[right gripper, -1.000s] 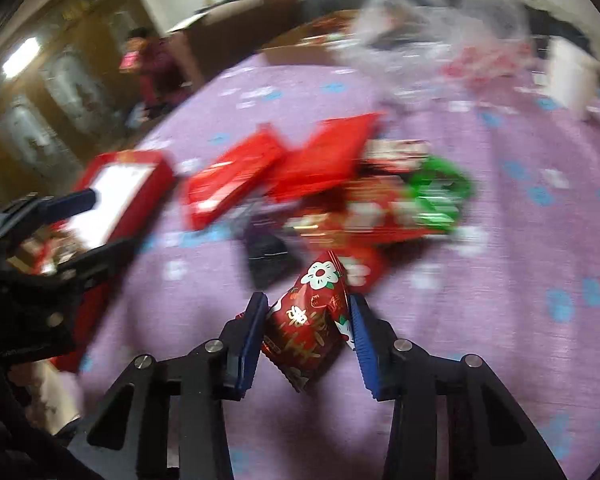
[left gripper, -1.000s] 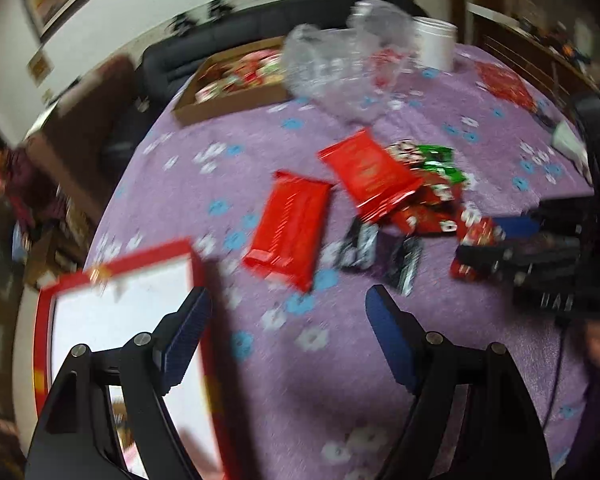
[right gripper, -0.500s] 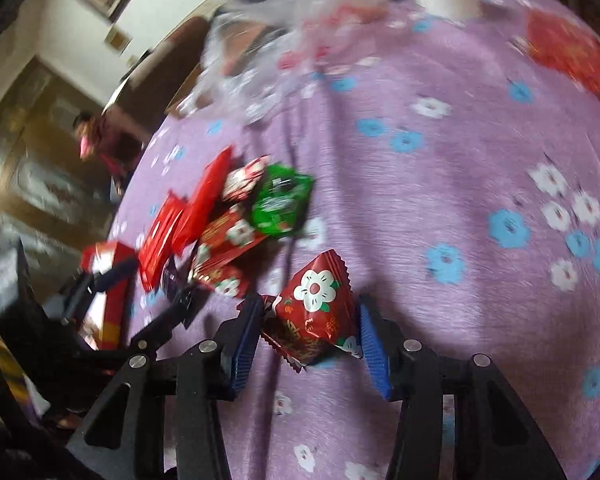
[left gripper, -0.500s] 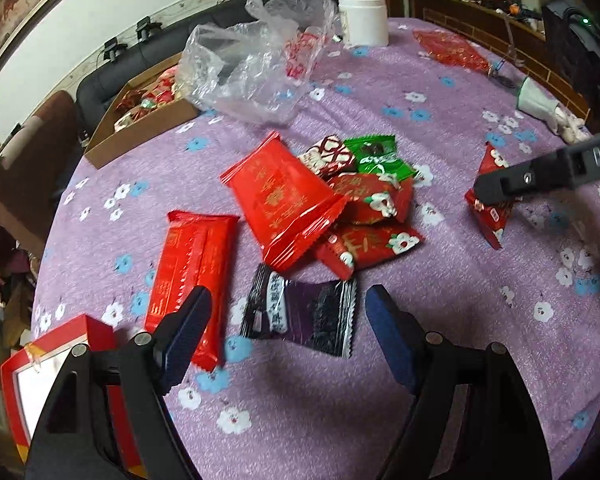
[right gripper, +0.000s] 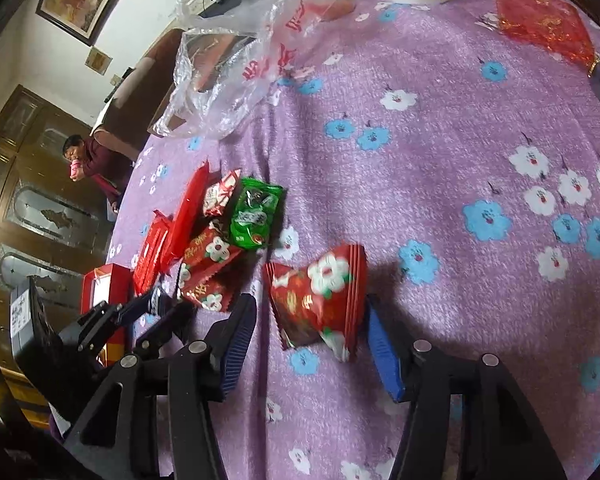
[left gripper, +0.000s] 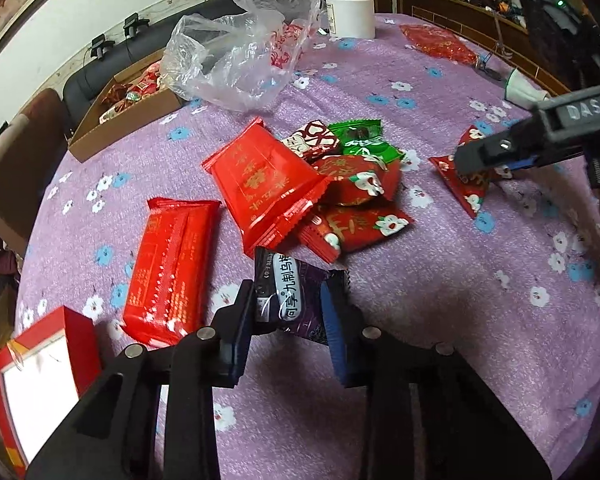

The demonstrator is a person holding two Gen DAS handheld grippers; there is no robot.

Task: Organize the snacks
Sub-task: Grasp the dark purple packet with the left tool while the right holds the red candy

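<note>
My left gripper is shut on a dark purple snack packet at the near side of a pile of snacks: two red packs, small red flowered packets and a green packet. My right gripper stands open around a red flowered snack packet that lies on the purple cloth to the right of the pile; its fingers are apart from the packet. That packet also shows in the left wrist view.
A red box with a white inside sits at the near left. A cardboard box of snacks, a clear plastic bag and a white jar stand at the back. A red pouch lies far right.
My left gripper moved forward and closed on the purple packet. My right gripper lowered the red flowered packet to the cloth and opened, letting it go.
</note>
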